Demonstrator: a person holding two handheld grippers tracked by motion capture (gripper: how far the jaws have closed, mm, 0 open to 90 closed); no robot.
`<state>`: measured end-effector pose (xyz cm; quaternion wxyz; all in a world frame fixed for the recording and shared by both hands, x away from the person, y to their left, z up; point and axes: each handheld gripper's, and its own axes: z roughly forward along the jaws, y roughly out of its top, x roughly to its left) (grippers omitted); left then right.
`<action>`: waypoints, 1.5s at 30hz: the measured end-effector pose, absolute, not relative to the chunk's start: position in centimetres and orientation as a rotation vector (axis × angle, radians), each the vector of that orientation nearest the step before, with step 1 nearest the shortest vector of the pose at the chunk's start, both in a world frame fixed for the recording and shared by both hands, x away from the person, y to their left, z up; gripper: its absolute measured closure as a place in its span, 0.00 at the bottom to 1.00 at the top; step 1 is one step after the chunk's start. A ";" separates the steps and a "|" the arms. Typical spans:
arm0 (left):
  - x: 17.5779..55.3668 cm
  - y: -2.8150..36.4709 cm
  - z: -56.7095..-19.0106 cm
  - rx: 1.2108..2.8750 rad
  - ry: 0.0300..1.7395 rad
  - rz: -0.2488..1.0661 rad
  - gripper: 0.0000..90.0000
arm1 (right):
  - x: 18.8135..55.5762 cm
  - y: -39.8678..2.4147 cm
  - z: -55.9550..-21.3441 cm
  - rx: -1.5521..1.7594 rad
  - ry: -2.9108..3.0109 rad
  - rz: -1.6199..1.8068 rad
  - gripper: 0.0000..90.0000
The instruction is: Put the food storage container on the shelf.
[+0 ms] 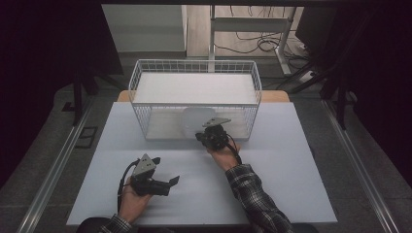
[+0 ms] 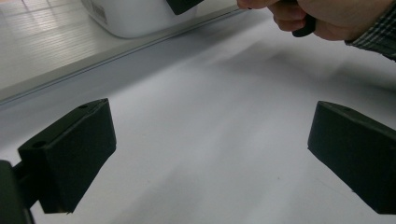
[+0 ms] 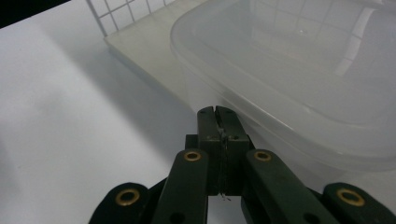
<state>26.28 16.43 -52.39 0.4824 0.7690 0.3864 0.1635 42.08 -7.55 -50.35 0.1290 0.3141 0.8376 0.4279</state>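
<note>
Right gripper (image 3: pixel 218 112): jaws pressed fully together with nothing between them; in the right gripper view the tips meet just in front of the container's near wall. Whether they touch it cannot be told.
Right gripper, place: in the high view (image 1: pixel 206 136) it sits at the open front of the basket, right beside the container, with a hand in a plaid sleeve behind it.
Left gripper (image 2: pixel 210 154): jaws spread wide, gripping nothing; only bare table surface lies between the two black pads.
Left gripper, place: in the high view (image 1: pixel 165 180) it is low over the near left part of the table, well apart from the basket, pointing to the right.
Container (image 3: pixel 299 70): clear plastic, with rounded corners, lying on the basket's floor at its open front edge.
Basket (image 1: pixel 194 65): white wire, at the far middle of the table (image 1: pixel 291 160).
</note>
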 end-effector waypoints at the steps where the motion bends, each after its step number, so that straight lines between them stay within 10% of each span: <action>1: 26.3 16.4 -52.4 1.875 0.943 0.399 0.01 | 42.4 -7.6 -50.4 0.916 2.432 1.237 0.99; 18: 26.3 16.4 -52.4 1.882 0.948 0.390 0.01 | 43.5 -7.8 -50.6 0.937 2.418 1.222 0.98; 45: 26.4 16.7 -52.1 1.869 0.978 0.340 0.03 | 40.2 -8.3 -49.7 0.820 2.449 1.274 0.31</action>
